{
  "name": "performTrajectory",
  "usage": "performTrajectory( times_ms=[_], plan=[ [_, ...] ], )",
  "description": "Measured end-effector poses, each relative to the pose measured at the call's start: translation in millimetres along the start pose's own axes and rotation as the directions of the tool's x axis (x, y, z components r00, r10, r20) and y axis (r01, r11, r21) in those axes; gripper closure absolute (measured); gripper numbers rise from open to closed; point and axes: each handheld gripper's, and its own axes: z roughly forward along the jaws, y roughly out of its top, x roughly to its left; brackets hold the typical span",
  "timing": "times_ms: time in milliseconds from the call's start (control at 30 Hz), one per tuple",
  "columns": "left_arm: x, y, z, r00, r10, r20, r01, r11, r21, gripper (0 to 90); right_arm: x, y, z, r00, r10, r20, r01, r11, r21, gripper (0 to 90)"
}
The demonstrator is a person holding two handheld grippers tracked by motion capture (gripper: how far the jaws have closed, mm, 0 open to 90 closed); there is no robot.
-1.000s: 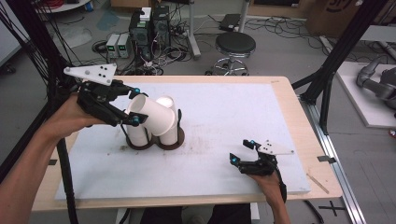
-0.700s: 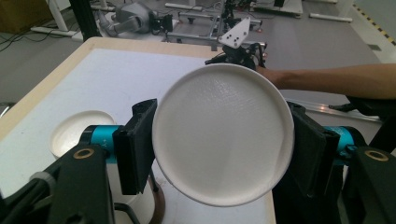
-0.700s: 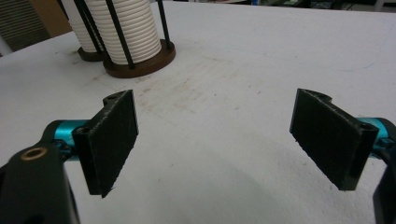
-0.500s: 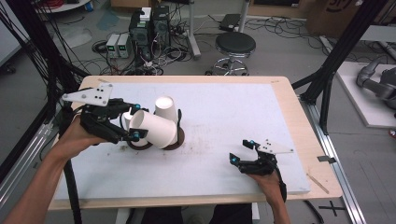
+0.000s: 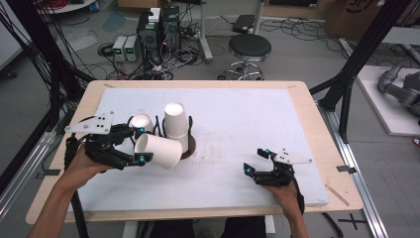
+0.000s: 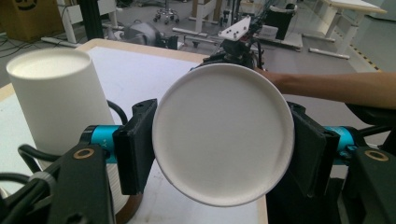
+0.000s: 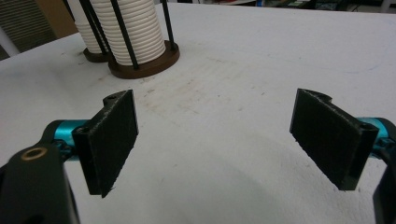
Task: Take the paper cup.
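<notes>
Left gripper point(image 5: 141, 148) clamps one white paper cup point(image 5: 159, 150), held on its side just left of the front holder; in the left gripper view the black pads press both sides of the cup's round flat base point(image 6: 223, 134). Right gripper point(image 5: 256, 161) rests on the board near the front right, jaws wide apart, nothing between the pads point(image 7: 113, 140).

Cups: smooth matte white, tapered. Two stacks, upside down, each in a holder with a round brown base point(image 7: 148, 65) and thin black upright rods; stacked rims read as ribbing in the right gripper view. Taller stack point(image 5: 176, 124) sits right of the shorter stack point(image 5: 141, 122).

Surface: white board point(image 5: 237, 119), matte, scuffed near the holders, on a light wood table point(image 5: 317, 119).

Room: grey floor, black stool point(image 5: 249, 48), power boxes with tangled cables point(image 5: 148, 37), black frame struts point(image 5: 359, 54).
</notes>
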Motion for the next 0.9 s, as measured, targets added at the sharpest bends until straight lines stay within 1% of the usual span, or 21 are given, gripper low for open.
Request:
performTrajectory(
  times_ms=[33, 100, 133, 233, 300, 567, 733, 833, 900],
  plan=[
    [0.0, 0.0, 0.0, 1.0, 0.0, 0.0, 0.0, 1.0, 0.0, 33.0, 0.0, 0.0, 0.0, 1.0, 0.0, 0.0, 0.0, 1.0, 0.0, 15.6],
    [-0.4, -9.2, -0.5, 1.0, -0.005, -0.005, 0.005, 1.0, -0.005, 33.0, 0.2, -0.1, 0.0, 1.0, -0.003, 0.002, 0.003, 1.0, -0.001, 15.7],
    [-0.4, -9.2, -0.5, 1.0, -0.005, -0.005, 0.005, 1.0, -0.005, 33.0, 0.2, -0.1, 0.1, 1.0, -0.005, 0.002, 0.005, 1.0, -0.001, 15.6],
    [0.5, -16.4, -1.3, 0.9999, -0.017, -0.004, 0.017, 0.9998, -0.012, 33.0, 0.6, -0.1, 0.0, 1.0, -0.003, 0.004, 0.003, 1.0, 0.0, 15.7],
    [1.2, -19.7, -1.0, 0.9998, -0.02, -0.003, 0.02, 0.9998, -0.006, 32.9, 0.6, -0.2, -0.2, 1.0, -0.007, 0.004, 0.007, 1.0, 0.002, 15.7],
    [3.3, -21.5, -0.2, 0.9998, -0.021, -0.005, 0.021, 0.9998, 0.004, 32.9, 0.8, -0.1, -0.2, 1.0, -0.006, 0.004, 0.006, 1.0, 0.004, 15.7],
    [2.2, -22.6, -0.3, 0.9997, -0.023, -0.009, 0.023, 0.9997, 0.005, 32.9, 0.4, 0.0, -0.1, 1.0, -0.002, 0.003, 0.002, 1.0, 0.002, 15.7],
    [1.9, -22.6, -0.4, 0.9997, -0.021, -0.014, 0.021, 0.9998, 0.002, 32.9, 1.8, -0.3, -0.6, 0.9999, -0.008, 0.009, 0.008, 1.0, 0.0, 15.6],
    [1.7, -22.1, -0.5, 0.9998, -0.017, -0.014, 0.017, 0.9999, -0.004, 32.9, 1.9, -0.4, -0.7, 0.9997, -0.023, 0.005, 0.023, 1.0, -0.004, 15.6]
  ],
)
